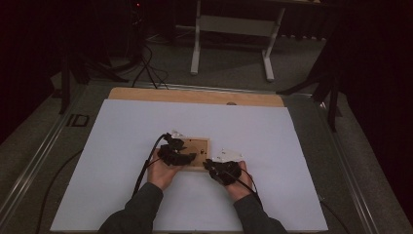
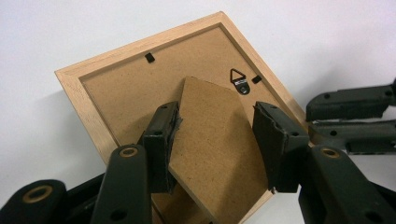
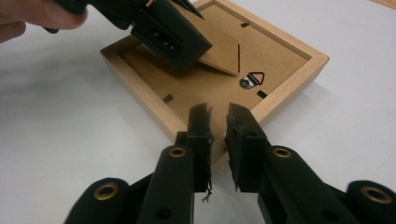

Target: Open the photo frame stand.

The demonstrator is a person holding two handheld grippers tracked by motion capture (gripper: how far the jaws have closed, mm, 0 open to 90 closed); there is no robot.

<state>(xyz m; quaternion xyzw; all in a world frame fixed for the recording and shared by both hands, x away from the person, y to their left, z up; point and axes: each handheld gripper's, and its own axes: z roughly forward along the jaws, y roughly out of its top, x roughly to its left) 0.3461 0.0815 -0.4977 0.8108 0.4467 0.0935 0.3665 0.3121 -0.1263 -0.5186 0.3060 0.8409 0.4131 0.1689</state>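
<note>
Jaws of the left gripper (image 2: 217, 140) are set wide around the fold-out stand (image 2: 215, 140); those of the right gripper (image 3: 218, 135) stand narrowly parted, nothing between them.

A wooden picture frame (image 1: 200, 146) is seen lying face down near the middle of the white table (image 1: 122, 146), its fibreboard backing (image 2: 130, 93) upward, with a metal hanger (image 3: 251, 79) near one edge. Whether the left pads press the stand cannot be told. The frame is judged light and rigid, the thin board stand flexible at its hinge and best taken by its side edges. The right jaws hover over the frame's near rim. Open room is left on every side of the frame.
</note>
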